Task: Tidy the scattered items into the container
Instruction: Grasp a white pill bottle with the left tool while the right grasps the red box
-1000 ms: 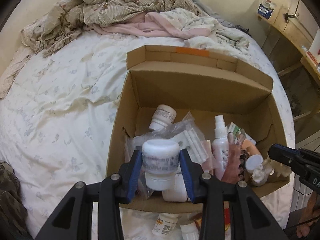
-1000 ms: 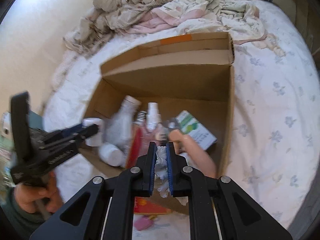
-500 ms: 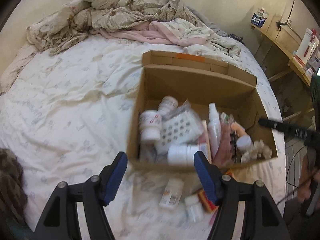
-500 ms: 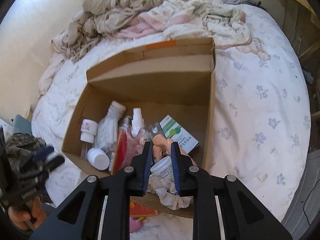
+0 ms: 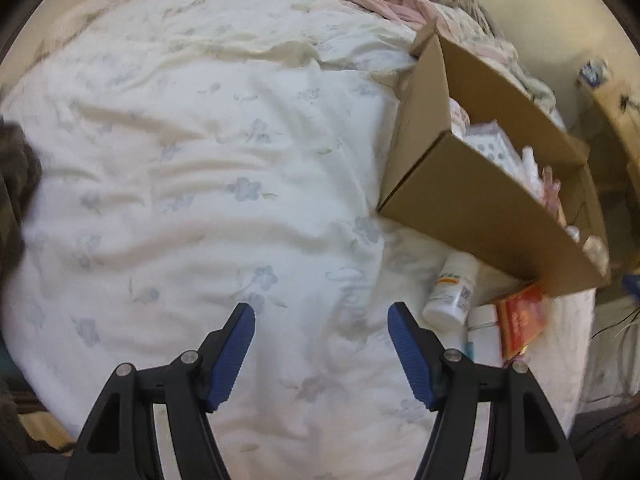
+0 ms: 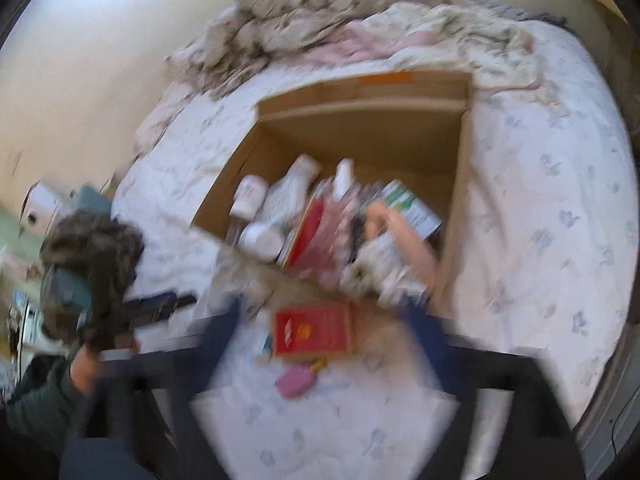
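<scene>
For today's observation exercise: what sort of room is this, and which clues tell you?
Most likely a bedroom. A bed with a floral sheet fills the view, crumpled bedding is heaped at its far end, and a wooden shelf stands by the wall.

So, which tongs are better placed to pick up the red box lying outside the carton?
Probably right: the right tongs stand open directly over the red box. The left tongs point at bare sheet.

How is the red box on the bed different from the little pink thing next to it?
The red box is flat, square-cornered and has gold print; the pink thing is plain and rounded. The red box is much bigger. The red box lies right beside the cardboard box; the pink thing lies further from it. Both still lie on the bedsheet, outside the cardboard box.
</scene>
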Available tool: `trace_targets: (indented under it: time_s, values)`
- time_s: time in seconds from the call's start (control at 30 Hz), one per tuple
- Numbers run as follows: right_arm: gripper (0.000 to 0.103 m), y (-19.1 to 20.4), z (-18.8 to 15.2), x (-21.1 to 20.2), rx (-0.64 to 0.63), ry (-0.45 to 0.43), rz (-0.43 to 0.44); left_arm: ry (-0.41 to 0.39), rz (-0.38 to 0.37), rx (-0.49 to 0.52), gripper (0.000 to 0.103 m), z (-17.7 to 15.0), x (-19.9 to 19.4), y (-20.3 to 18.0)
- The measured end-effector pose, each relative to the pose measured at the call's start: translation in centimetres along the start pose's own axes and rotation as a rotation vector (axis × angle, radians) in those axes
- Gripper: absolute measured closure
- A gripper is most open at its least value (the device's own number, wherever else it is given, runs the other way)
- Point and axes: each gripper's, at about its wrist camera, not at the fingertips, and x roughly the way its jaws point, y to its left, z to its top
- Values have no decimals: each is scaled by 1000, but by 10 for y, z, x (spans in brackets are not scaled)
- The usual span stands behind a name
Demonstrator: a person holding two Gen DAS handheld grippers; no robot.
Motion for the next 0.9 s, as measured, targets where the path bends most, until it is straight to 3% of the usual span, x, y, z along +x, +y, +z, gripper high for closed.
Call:
trace_targets:
  time_s: [0.1,0.3,0.43,0.53,0.63,0.77,0.9]
  values:
    - [4,13,-12,17,-60,61,-7,-40,13,11,33,2,-8,-3]
    - [4,32,-28,78,-114,182,-87,-37,23,37,33,-3,-6,-7]
    - [4,40,-28,116,-159,248,-226,-65,65,65,33,-4,-8,-8]
    - [4,40,-28,137,-164,292,-230,-48,55,65,33,-6,-7,-7]
    - [5,39,-30,148,-209,295,-291,-44,51,80,33,-5,-6,-10]
    - [5,31,-38,165,-212,361,-293,-39,54,122,33,-9,-2,-19]
    - [10,35,-38,160,-257,339,-292,-31,49,181,33,-14,2,-31]
